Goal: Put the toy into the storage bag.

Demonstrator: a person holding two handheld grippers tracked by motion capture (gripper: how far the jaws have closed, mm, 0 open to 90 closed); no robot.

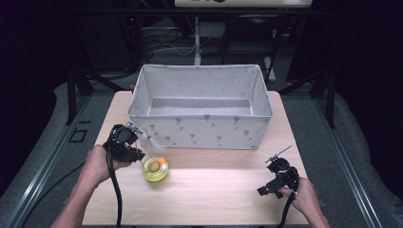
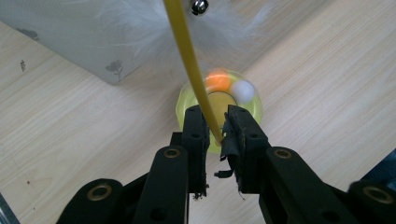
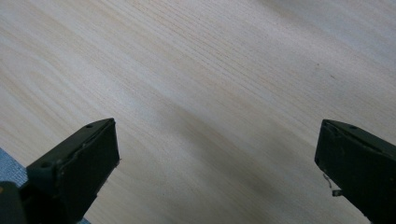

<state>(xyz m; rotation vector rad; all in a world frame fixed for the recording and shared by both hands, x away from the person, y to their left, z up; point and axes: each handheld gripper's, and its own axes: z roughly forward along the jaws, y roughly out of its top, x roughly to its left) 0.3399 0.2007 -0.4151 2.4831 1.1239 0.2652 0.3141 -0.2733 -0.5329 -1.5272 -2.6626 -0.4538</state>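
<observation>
High view: your left gripper [image 1: 138, 147] sits at the near-left part of the pale wooden table [image 1: 214, 190], just in front of the left end of the white fabric storage box with small grey tree prints [image 1: 202, 102]. Beside it, on the table, rests the cat toy: a round translucent yellow plastic base [image 1: 155, 169] with a small orange ball [image 1: 162, 161] at its rim. A tuft of white feathers [image 1: 153, 145] hangs between the gripper and the box's front wall. Your right gripper [image 1: 277, 178] rests low at the near-right of the table, well apart from the toy and the box.

Left gripper view: the jaws stand close together, pinching the thin yellow flexible wand [image 2: 189, 60] that rises from the base [image 2: 252, 105]. The wand passes between the two pads and curves up and away past the feathers [image 2: 140, 23] and a small silver bell [image 2: 199, 6]. The orange ball [image 2: 218, 80] and a white ball [image 2: 243, 91] sit side by side on the base, just beyond the jaw tips. A corner of the box [image 2: 74, 42] lies at upper left.

Right gripper view: the jaws are spread wide, nothing between them; bare table [image 3: 210, 84] lies beneath.
</observation>
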